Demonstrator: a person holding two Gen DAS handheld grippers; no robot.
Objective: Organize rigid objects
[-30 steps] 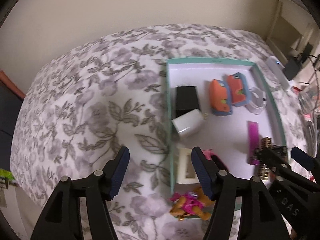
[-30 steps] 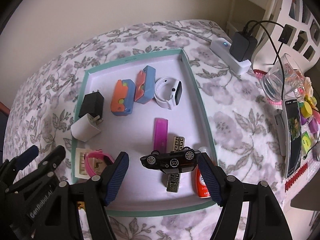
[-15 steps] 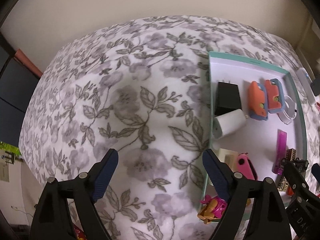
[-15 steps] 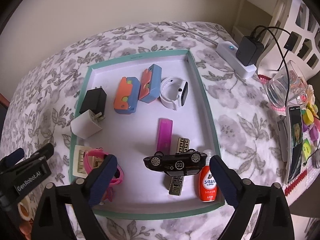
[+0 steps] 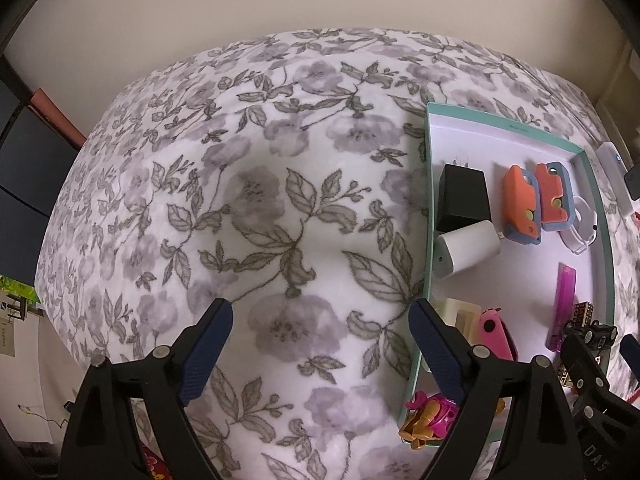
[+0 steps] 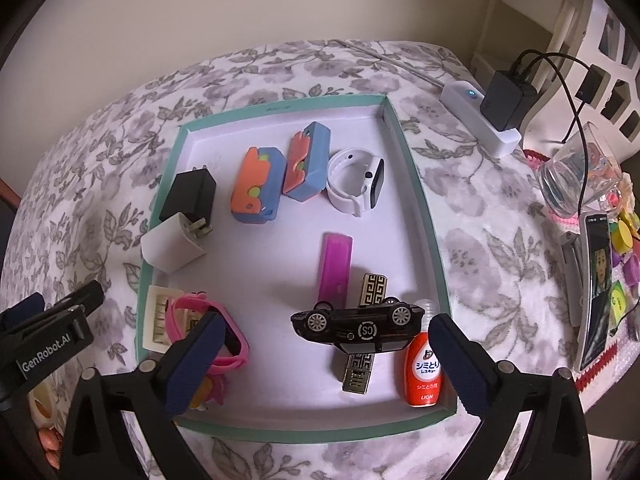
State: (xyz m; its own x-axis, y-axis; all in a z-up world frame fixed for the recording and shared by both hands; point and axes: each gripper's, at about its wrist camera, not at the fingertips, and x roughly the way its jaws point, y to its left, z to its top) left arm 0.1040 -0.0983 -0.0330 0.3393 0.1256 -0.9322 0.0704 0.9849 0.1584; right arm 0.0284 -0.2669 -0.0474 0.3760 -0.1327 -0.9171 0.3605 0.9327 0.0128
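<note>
A teal-rimmed tray (image 6: 424, 216) on the bed holds a black toy car (image 6: 360, 330) lying upside down, a red bottle (image 6: 422, 372), a gold patterned bar (image 6: 370, 292), a magenta bar (image 6: 336, 268), a pink watch (image 6: 224, 332), a white watch (image 6: 360, 184), two orange-and-blue blocks (image 6: 258, 184) and two chargers (image 6: 190, 196). My right gripper (image 6: 326, 322) hovers over the car; its jaws are opening, and the pads stand clear of the car between them. My left gripper (image 5: 318, 312) hangs over bare bedspread left of the tray (image 5: 428, 208), jaws opening, with nothing between them. A pink toy figure (image 5: 430, 420) lies at the tray's near corner.
The floral bedspread (image 5: 280, 200) spreads wide to the left of the tray. To the right are a white power strip (image 6: 480, 116) with a black adapter and cables, a glass (image 6: 580, 176), a phone (image 6: 598, 292) and small coloured pieces at the bed's edge.
Both grippers have opened wider. The right pads have spread away from the black car, which stays in the tray. The left gripper has swung left, from the tray's edge to bare bedspread.
</note>
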